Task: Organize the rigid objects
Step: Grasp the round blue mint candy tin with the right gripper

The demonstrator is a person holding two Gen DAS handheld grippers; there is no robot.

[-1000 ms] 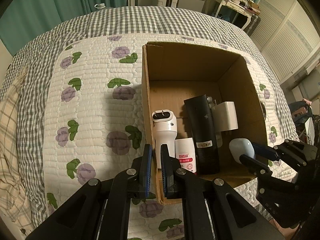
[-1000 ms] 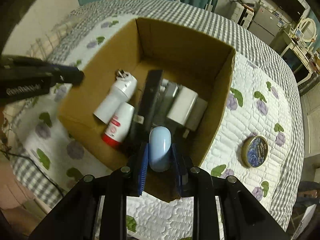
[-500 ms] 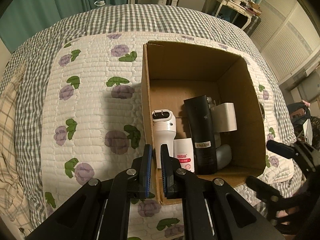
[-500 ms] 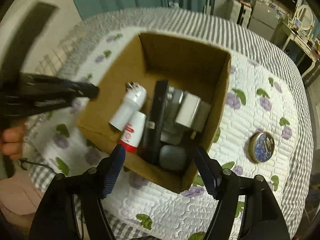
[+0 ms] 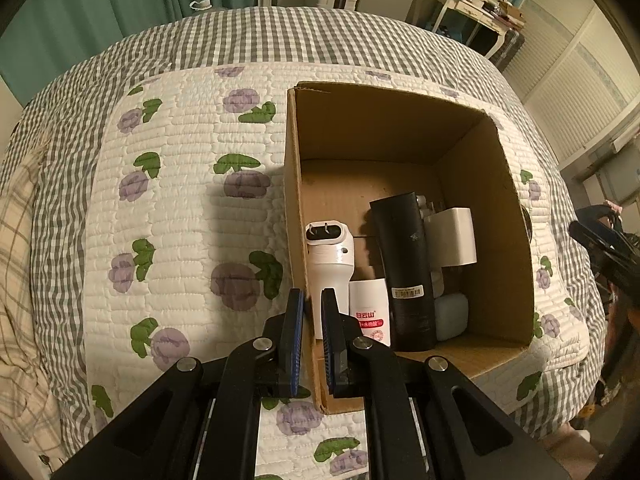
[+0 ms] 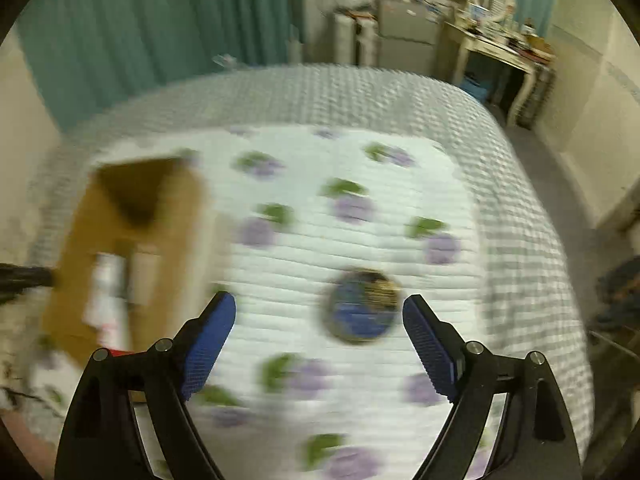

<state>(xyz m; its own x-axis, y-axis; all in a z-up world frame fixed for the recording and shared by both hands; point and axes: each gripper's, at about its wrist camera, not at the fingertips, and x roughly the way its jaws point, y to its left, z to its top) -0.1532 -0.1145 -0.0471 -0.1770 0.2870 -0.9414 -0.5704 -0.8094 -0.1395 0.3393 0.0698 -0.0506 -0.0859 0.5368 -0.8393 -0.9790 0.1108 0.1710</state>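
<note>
Cardboard walls of the open box [image 5: 486,184] stood on the quilted bed [image 5: 188,208], and the left tongs [image 5: 311,334] sat at its near-left corner, blades nearly together astride the wall; whether they pinched it I could not tell. Inside, from left to right, lay a white plug-ended device [image 5: 330,258], a white tube with red print [image 5: 370,312], a tall black cylinder [image 5: 404,268], a white charger block [image 5: 456,236] and, low in the near-right corner, a pale blue case [image 5: 452,316].

To my eye most of the sorting was done. Right of the box, a round blue tin [image 6: 362,308] lay on the quilt well apart from it, apparently the only piece left out. The right tongs [image 6: 318,334] hung above it, spread wide and empty, the tin framed between the blades but untouched; that view was smeared. Picking up the tin and dropping it in the box looked like what remained.

Purple flowers and green leaves patterned the white quilt over a grey gingham cover. Teal curtains [image 5: 132,4] hung behind, with a cluttered dressing table [image 5: 476,4] at the far right.
</note>
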